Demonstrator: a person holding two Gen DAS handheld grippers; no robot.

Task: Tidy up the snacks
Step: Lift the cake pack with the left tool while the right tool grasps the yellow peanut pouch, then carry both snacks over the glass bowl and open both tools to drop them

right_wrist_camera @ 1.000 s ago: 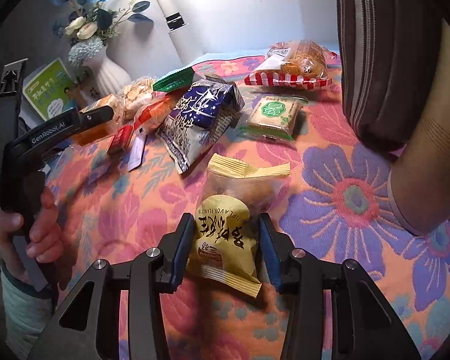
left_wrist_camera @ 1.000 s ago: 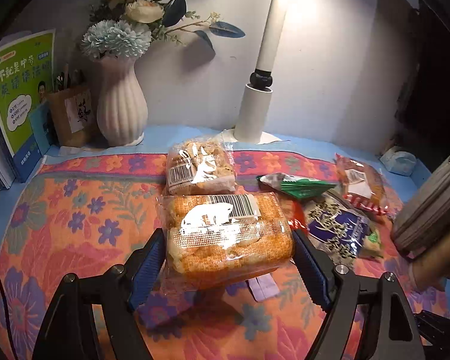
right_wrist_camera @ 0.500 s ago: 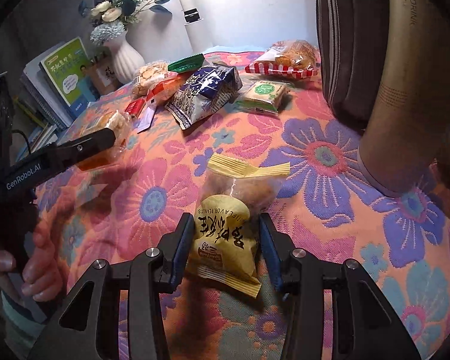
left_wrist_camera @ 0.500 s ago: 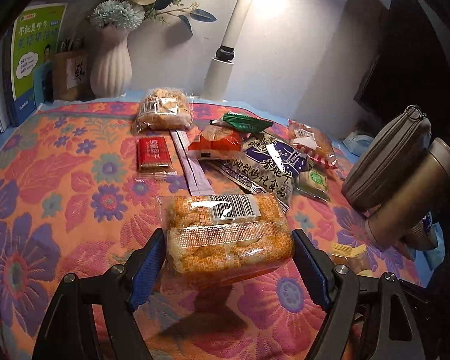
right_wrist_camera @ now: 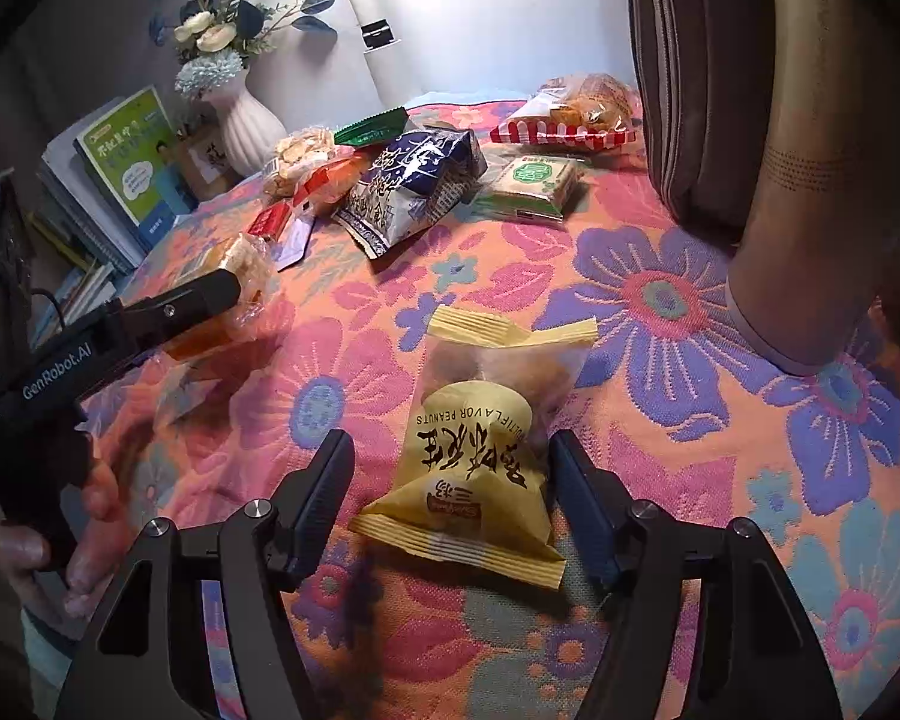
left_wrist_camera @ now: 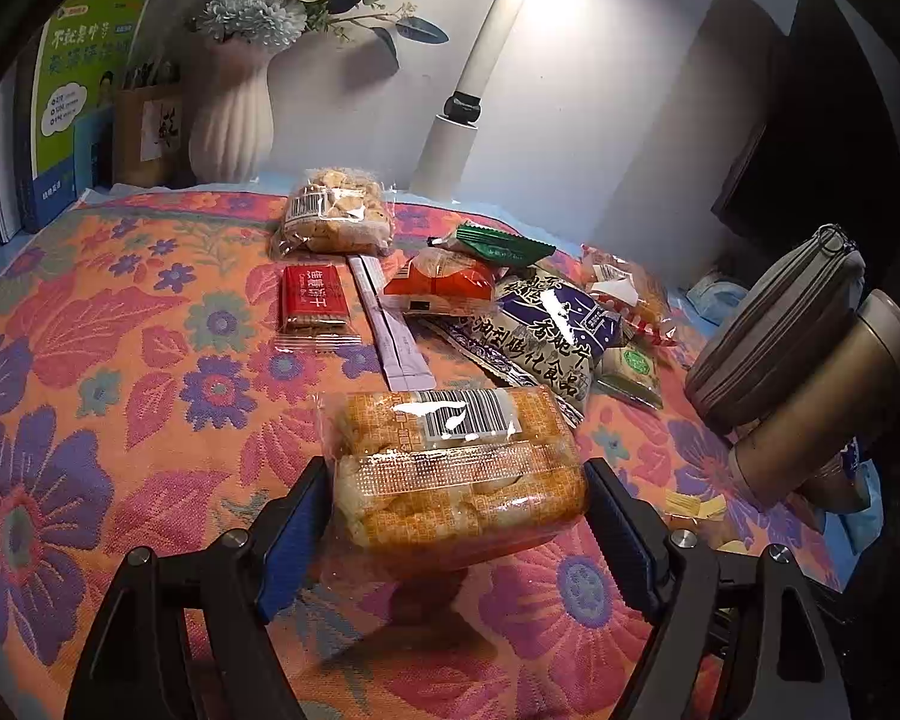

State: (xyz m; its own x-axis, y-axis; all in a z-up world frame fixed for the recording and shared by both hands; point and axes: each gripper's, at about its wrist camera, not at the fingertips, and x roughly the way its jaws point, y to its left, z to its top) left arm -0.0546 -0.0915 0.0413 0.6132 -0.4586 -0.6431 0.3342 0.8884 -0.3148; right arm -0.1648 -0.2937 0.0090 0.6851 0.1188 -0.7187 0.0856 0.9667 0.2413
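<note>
The left gripper point(left_wrist_camera: 457, 513) pinches a crinkly clear-wrapped pastry pack point(left_wrist_camera: 453, 468) above the woven floral cloth point(left_wrist_camera: 120, 360). The right gripper point(right_wrist_camera: 453, 507) stands spread around a yellow crimped peanut pouch point(right_wrist_camera: 480, 462) lying on the cloth.

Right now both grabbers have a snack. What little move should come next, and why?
Probably lower the left gripper a bit and set its orange cake pack down on the flowered cloth. The pack hangs above its own shadow, clamped between both blue pads, with bare cloth under it. The right gripper only brackets the yellow peanut packet, which seems to lie on the cloth.
</note>
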